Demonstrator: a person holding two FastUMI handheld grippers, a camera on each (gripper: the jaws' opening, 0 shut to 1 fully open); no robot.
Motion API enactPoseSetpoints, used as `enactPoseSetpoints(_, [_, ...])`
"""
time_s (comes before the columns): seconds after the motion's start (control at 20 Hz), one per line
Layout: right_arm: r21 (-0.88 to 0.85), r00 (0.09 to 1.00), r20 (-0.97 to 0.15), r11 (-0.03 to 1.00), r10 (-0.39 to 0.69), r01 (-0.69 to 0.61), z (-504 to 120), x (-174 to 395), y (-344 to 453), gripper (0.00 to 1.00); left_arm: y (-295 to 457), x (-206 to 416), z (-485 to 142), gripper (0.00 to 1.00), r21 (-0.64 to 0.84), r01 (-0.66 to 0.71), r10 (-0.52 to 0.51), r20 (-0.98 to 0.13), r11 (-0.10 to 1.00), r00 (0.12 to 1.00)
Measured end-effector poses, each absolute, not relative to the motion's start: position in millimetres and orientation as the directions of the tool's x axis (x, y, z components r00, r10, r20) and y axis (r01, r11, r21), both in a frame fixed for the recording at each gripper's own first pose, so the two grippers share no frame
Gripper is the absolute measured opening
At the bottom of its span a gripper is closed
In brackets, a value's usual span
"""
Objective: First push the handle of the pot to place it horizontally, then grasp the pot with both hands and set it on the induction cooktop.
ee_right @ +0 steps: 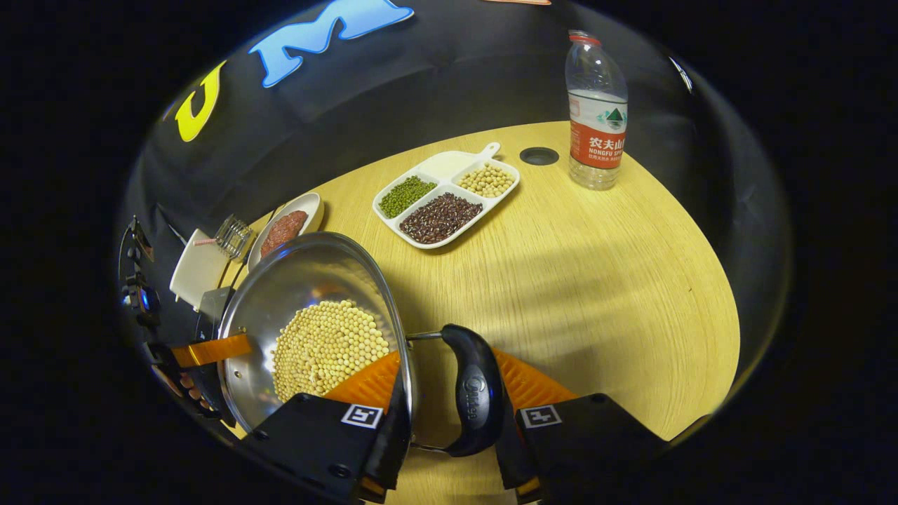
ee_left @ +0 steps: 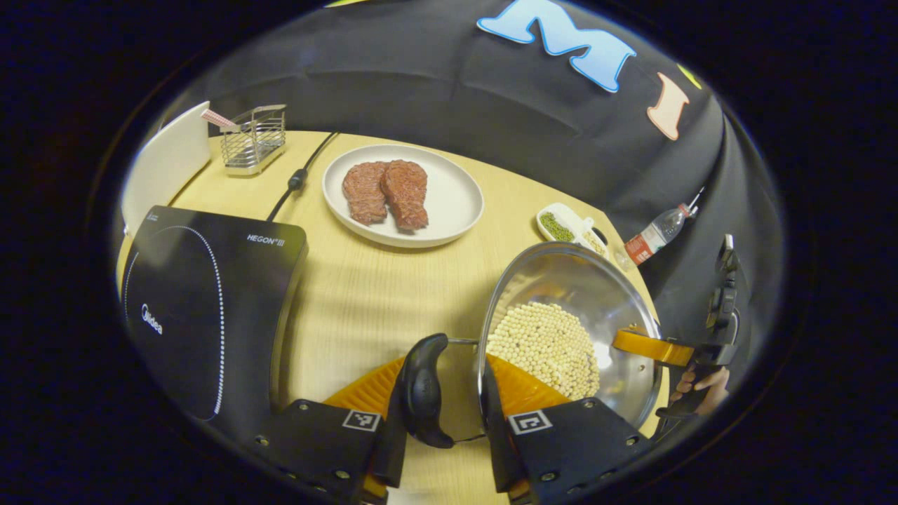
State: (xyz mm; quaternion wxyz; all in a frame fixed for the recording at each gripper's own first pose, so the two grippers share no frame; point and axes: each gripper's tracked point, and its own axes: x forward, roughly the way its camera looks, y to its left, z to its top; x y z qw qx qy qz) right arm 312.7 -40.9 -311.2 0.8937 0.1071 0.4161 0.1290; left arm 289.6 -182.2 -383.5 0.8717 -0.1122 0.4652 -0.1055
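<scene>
A steel pot [ee_left: 568, 280] with soybeans [ee_left: 547, 347] in it sits to the right of the black induction cooktop [ee_left: 203, 301], apart from it. My left gripper [ee_left: 438, 414] straddles one black side handle [ee_left: 424, 389], one finger outside the handle and the other at the pot's rim. At the opposite side my right gripper [ee_right: 452, 421] holds the other handle [ee_right: 477, 396] the same way, one finger inside the pot [ee_right: 309, 280]. That gripper [ee_left: 701, 351] also shows across the pot in the left gripper view, held by a hand [ee_left: 705, 389]. The pot's underside is hidden, so contact with the table is unclear.
Behind the cooktop stand a white board [ee_left: 165, 168] and a wire rack [ee_left: 254, 140], with a black cable [ee_left: 298, 179] beside them. A white plate [ee_left: 449, 203] carries two pieces of meat [ee_left: 386, 193]. A divided bean tray [ee_right: 438, 165] and a water bottle [ee_right: 596, 119] stand farther right.
</scene>
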Motion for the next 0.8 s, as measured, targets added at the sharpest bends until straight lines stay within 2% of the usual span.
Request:
enactPoseSetpoints(0.1, [0.286,0.623,-0.717,0.947,0.314,-0.148,-311.0,310.3,-41.9,0.56,-182.5,288.1,-382.7,0.54,-0.285,0.086,-0.285,-0.789,0.955,0.544])
enactPoseSetpoints(0.15, [0.277,0.621,-0.720,0.949,0.310,-0.152,-311.0,308.2,-41.9,0.53,-181.7,287.3,-383.1,0.50,-0.278,0.090,-0.281,-0.792,0.956,0.542])
enactPoseSetpoints(0.25, [0.270,0.618,-0.725,0.951,0.304,-0.152,-307.6,301.5,-41.7,0.53,-181.1,284.6,-382.5,0.45,-0.283,0.082,-0.281,-0.795,0.956,0.537])
enactPoseSetpoints(0.3, [0.266,0.622,-0.723,0.952,0.302,-0.153,-305.3,297.5,-40.9,0.53,-179.9,280.4,-379.6,0.53,-0.288,0.081,-0.285,-0.795,0.954,0.535])
enactPoseSetpoints(0.45, [0.251,0.633,-0.717,0.955,0.292,-0.156,-289.8,284.3,-39.5,0.53,-174.7,263.8,-360.9,0.49,-0.290,0.094,-0.292,-0.786,0.953,0.544])
enactPoseSetpoints(0.5, [0.252,0.635,-0.716,0.955,0.291,-0.154,-284.1,278.9,-37.6,0.56,-172.9,262.0,-354.4,0.49,-0.289,0.098,-0.293,-0.781,0.952,0.551])
enactPoseSetpoints(0.55, [0.253,0.635,-0.716,0.955,0.291,-0.152,-279.1,273.1,-35.7,0.56,-169.6,257.2,-348.5,0.45,-0.288,0.102,-0.295,-0.779,0.952,0.553])
enactPoseSetpoints(0.6, [0.256,0.634,-0.717,0.955,0.290,-0.148,-275.3,266.8,-33.1,0.53,-165.8,253.0,-341.7,0.49,-0.287,0.104,-0.295,-0.778,0.952,0.554])
enactPoseSetpoints(0.65, [0.255,0.632,-0.720,0.956,0.288,-0.145,-271.4,259.2,-29.9,0.56,-161.0,247.0,-335.4,0.49,-0.285,0.107,-0.295,-0.778,0.953,0.554])
enactPoseSetpoints(0.75, [0.259,0.628,-0.722,0.955,0.289,-0.142,-262.6,243.5,-21.0,0.53,-150.7,236.4,-323.6,0.49,-0.285,0.112,-0.298,-0.776,0.952,0.556])
enactPoseSetpoints(0.8, [0.262,0.623,-0.726,0.954,0.293,-0.143,-259.5,235.9,-15.2,0.56,-143.3,231.0,-317.1,0.53,-0.287,0.112,-0.299,-0.775,0.952,0.556])
